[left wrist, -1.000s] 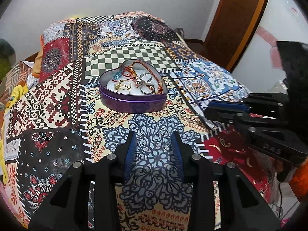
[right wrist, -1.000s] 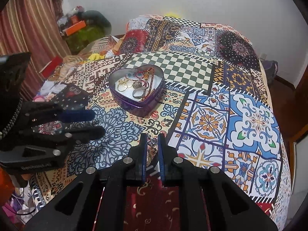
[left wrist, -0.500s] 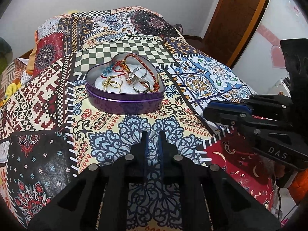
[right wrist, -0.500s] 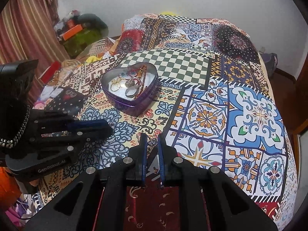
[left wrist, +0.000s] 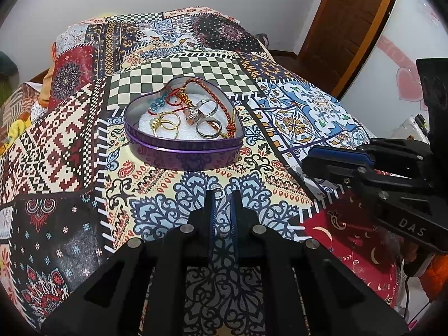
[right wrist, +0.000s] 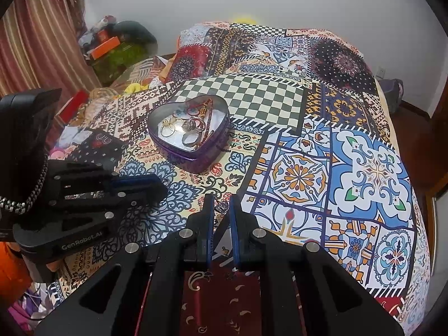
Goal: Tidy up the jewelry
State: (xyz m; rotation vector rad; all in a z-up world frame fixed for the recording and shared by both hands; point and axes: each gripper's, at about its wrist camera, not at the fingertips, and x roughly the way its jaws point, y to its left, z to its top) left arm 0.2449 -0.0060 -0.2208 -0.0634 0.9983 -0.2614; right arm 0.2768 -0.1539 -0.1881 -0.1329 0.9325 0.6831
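Now that the left jaws have pinched a small ring (left wrist: 219, 192) they were wide around a second ago, it sits at their tips just above the bed (left wrist: 168, 179), ready to go in the heart tin (left wrist: 182, 151). Right gripper (right wrist: 222, 205) holds narrow on a small silver piece (right wrist: 222, 206). Both wait near the tin, not touching it.
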